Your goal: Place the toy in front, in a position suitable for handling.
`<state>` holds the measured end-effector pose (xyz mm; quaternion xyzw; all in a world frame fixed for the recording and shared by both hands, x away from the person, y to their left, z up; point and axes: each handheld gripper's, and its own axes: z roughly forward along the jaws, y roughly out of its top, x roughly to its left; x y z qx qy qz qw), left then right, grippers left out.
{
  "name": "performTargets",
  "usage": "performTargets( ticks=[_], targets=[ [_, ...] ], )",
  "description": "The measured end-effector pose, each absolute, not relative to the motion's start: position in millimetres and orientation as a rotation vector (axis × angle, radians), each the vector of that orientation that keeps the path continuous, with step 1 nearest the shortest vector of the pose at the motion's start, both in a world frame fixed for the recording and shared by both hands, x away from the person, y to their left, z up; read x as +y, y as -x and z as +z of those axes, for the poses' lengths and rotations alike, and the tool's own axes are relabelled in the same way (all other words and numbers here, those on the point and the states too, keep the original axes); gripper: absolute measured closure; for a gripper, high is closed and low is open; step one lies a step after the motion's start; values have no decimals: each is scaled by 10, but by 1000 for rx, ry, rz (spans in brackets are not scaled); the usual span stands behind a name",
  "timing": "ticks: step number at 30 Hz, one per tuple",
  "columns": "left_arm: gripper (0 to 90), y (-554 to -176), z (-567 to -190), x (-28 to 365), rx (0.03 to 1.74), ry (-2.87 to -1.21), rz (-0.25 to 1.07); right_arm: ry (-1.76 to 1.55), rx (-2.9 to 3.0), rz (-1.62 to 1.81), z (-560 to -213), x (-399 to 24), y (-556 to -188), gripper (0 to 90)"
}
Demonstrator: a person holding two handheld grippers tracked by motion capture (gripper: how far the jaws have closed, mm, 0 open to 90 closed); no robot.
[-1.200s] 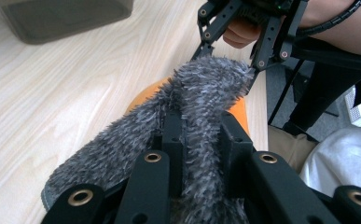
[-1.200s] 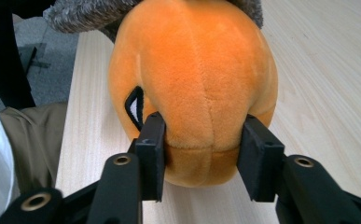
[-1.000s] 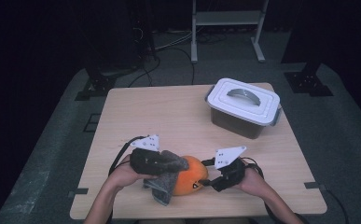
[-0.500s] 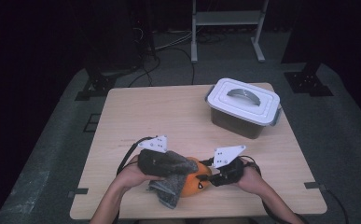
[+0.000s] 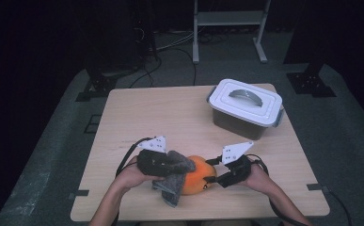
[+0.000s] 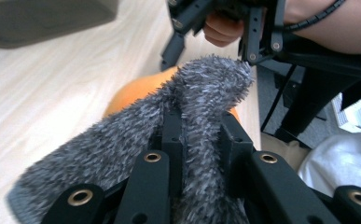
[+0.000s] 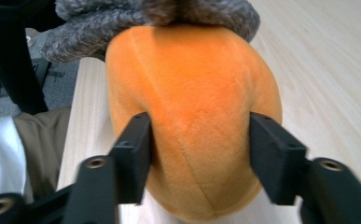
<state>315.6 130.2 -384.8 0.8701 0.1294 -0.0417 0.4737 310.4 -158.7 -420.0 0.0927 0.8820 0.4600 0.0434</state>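
Orange plush [image 7: 192,121] sits between the right gripper's [image 7: 199,140] just-widened jaws, both touching; left gripper [image 6: 201,140] clamps grey cloth [image 6: 122,140].

Light: table [image 5: 179,117] evenly lit from above, room behind nearly black | Shadows: soft, short, under the lidded box [image 5: 245,107] | Glare: none | High view: soft, slightly grainy | Gripper views: bright, wood washed pale; lower-edge jaws blurred, upper corners out of focus, edges stretched
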Motion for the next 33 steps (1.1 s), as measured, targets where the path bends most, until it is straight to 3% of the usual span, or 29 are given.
performTargets(
  ticks=[8, 11, 13, 15, 18, 24, 33],
  targets=[
    [755, -3069, -3883, 1257, 264, -2154, -152, -473, 2800, 1442, -4246, -1635, -3147, 180],
    [754, -3050, -3902, 1223, 249, -2167, -169, -498, 2842, 1440, -4314, -1579, -3175, 152],
    [753, -3045, -3907, 1214, 244, -2165, -160, -492, 2853, 1427, -4350, -1523, -3173, 214],
    [754, -3052, -3891, 1223, 253, -2154, -149, -451, 2809, 1409, -4326, -1513, -3142, 369],
    [755, -3086, -3799, 1261, 264, -2138, -107, -413, 2725, 1424, -4265, -1515, -3110, 449],
    [755, -3147, -3658, 1243, 273, -2159, -21, -353, 2645, 1401, -4198, -1398, -3090, 456],
    [756, -3141, -3859, 1403, 325, -2165, -53, -356, 2687, 1345, -4302, -1533, -3093, 446]
  ],
)
